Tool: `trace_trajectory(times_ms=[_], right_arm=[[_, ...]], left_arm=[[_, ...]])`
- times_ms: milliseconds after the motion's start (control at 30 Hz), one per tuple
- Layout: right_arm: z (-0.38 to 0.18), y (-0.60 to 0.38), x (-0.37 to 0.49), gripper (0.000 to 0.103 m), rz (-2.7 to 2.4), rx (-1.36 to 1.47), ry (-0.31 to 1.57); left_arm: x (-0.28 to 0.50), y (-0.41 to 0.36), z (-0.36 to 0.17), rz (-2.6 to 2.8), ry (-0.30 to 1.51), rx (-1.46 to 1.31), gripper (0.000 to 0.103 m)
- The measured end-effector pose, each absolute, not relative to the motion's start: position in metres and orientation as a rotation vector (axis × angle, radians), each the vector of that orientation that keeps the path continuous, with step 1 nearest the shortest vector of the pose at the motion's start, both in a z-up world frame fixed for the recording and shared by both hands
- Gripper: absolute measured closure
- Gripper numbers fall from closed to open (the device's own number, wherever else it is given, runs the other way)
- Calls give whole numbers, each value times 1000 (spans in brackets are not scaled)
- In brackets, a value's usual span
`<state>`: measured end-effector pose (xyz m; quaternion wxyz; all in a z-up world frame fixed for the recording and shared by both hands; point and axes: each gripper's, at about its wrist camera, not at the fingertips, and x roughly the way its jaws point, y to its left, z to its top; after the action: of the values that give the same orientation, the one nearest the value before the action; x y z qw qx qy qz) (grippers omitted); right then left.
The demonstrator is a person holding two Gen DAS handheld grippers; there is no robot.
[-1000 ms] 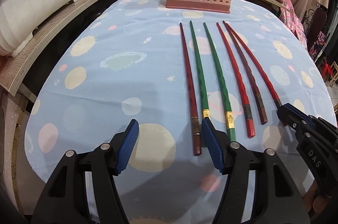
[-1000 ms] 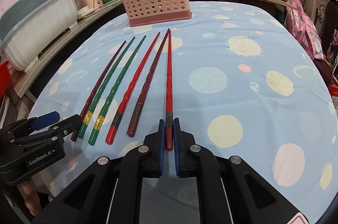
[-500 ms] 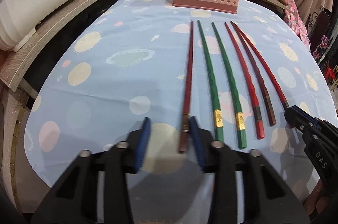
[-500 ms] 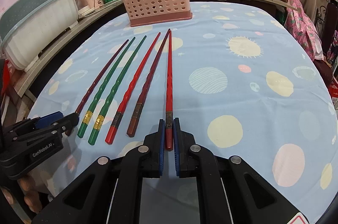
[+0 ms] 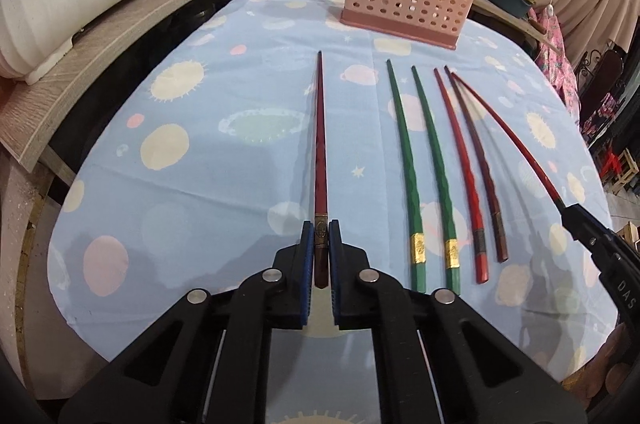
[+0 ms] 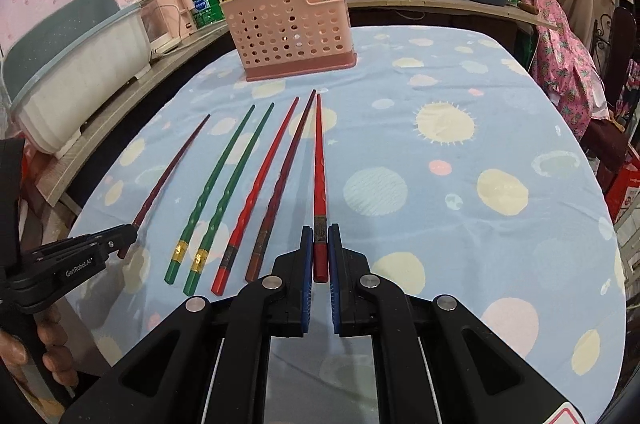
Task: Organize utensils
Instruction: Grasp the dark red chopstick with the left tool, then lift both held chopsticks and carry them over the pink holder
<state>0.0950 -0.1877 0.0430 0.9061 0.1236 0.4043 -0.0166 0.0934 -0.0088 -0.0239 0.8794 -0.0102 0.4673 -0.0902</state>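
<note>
The left gripper [image 5: 321,244] clamps the dark red chopstick [image 5: 320,144] and the right gripper [image 6: 320,252] clamps the bright red chopstick [image 6: 319,160]; four chopsticks [image 6: 236,192] lie between them, the pink basket [image 6: 292,28] at the far end

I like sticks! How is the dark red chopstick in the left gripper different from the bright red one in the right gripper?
The dark maroon chopstick is duller; the bright red chopstick is vivid. The maroon one sits apart from the row in the left gripper; the red one's tip nearly meets a brown chopstick, in the right gripper. Both are long, tapered, gripped at the thick end.
</note>
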Motion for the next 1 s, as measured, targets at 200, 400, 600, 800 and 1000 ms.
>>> trace_trajectory(times_ms=[200,400,600,800,1000], right_arm=[[86,-201,98,96,-33,282,728],[128,-214,109,96,-43,277,631],[156,-232,124,96,-52,313,574],[180,-247,146,96,-50,342,534],[208,-252,174,96,-29,351,479]], left_arm=[[97,0,7,-193,928,-60,96],[106,5,47,-196,853,-89,96],[128,10,88,-196,779,-106,96],[159,7,123,-203,720,-122,96],[193,-1,161,-220,660,-135,96]])
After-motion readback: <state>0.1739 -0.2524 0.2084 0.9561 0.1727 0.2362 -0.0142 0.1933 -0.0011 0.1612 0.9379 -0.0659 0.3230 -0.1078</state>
